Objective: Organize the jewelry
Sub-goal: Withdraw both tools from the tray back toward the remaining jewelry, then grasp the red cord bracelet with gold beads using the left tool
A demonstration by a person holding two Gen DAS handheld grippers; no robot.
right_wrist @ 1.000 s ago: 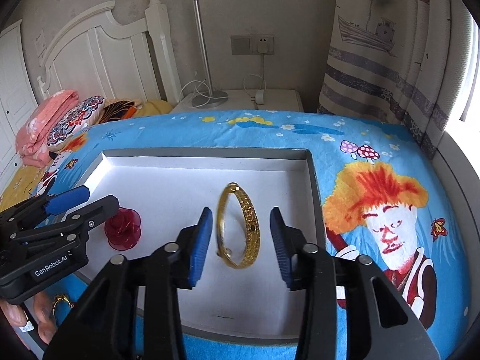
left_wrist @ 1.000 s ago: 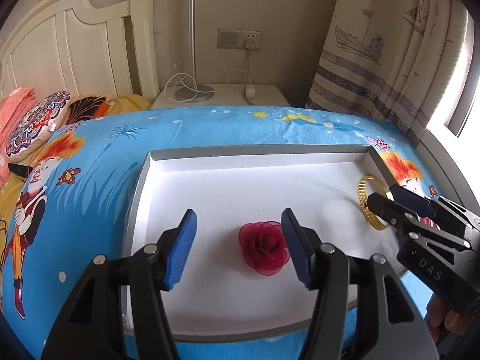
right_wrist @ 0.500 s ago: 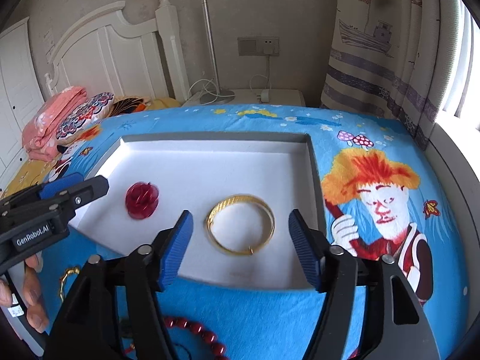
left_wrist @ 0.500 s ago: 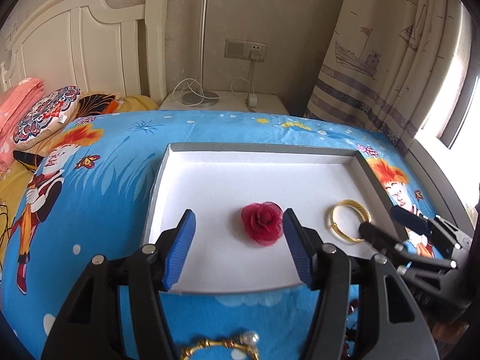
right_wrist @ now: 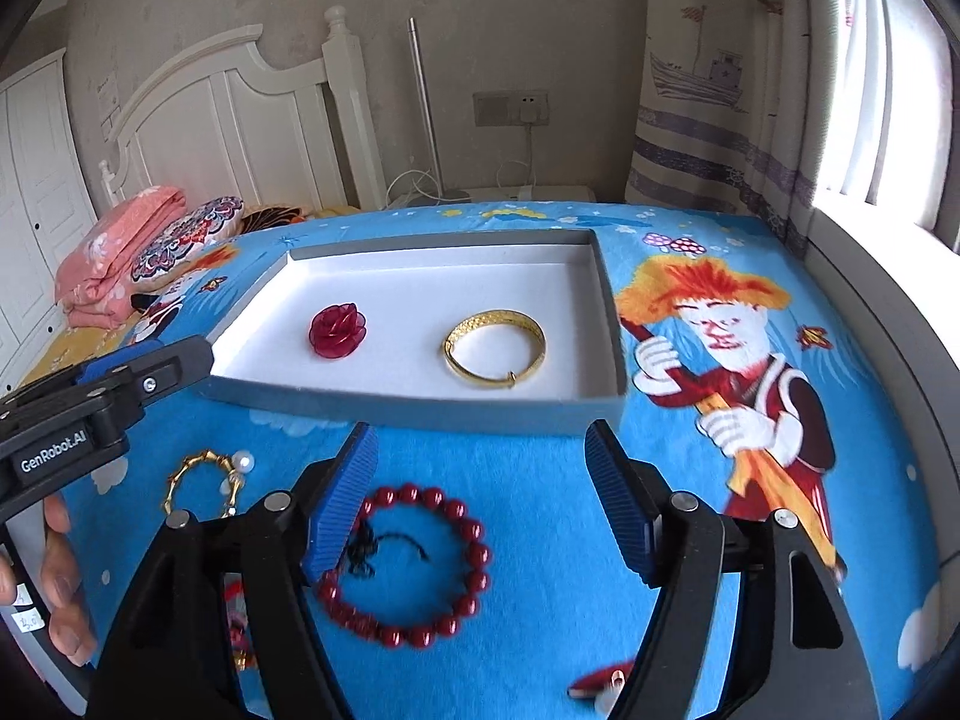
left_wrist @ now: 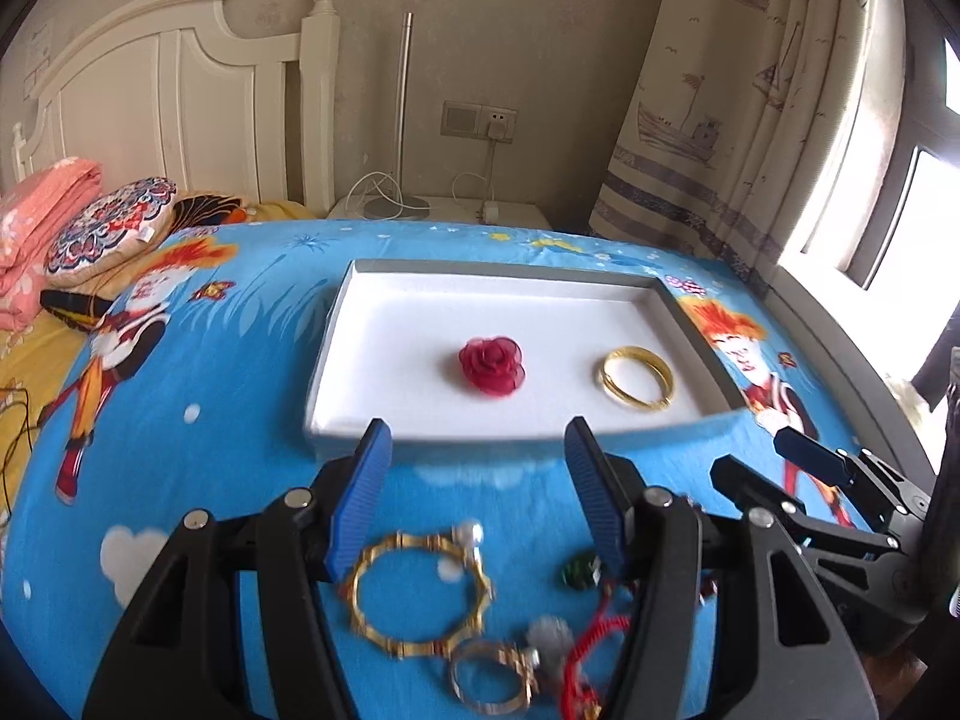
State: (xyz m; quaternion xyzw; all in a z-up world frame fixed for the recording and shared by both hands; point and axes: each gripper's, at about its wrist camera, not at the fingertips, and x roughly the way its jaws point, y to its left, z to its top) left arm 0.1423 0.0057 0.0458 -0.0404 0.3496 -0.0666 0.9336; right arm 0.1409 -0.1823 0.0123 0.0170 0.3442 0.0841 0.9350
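**Both grippers empty over loose jewelry, two pieces in the tray**

The left gripper (left_wrist: 477, 492) hangs above the blue cartoon bedspread (left_wrist: 180, 420) with its jaws partly apart and nothing between the blue pads. Just below and ahead of its fingers lies a gold bamboo-style bangle with a pearl (left_wrist: 420, 591), flat on the bedspread. Nearer the camera, a thinner ring-shaped bangle (left_wrist: 489, 681) overlaps its lower edge, blurred. To the right of these, close to the right finger, sit a small green stone (left_wrist: 579, 570) and a tangle of red cord (left_wrist: 591, 639).

The right gripper (right_wrist: 480, 489) has its jaws spread wide; they have just been opening, and no piece is gripped between them. A red bead bracelet (right_wrist: 402, 564) lies on the bedspread under the gap, its left side hidden behind the left pad. The pearl bangle (right_wrist: 207, 480) lies off to that gripper's left, beneath the other gripper's tip.

Beyond both grippers lies the grey tray with a white floor (left_wrist: 336, 324). Inside it, a red rose ornament (left_wrist: 491, 366) rests straight ahead of the left gripper, and a gold bangle (right_wrist: 495, 348) lies flat ahead of the right gripper, towards the tray's right wall. The two pieces are well apart.

A person's fingers (right_wrist: 63, 576) wrap the left gripper's handle at the edge of the right wrist view.
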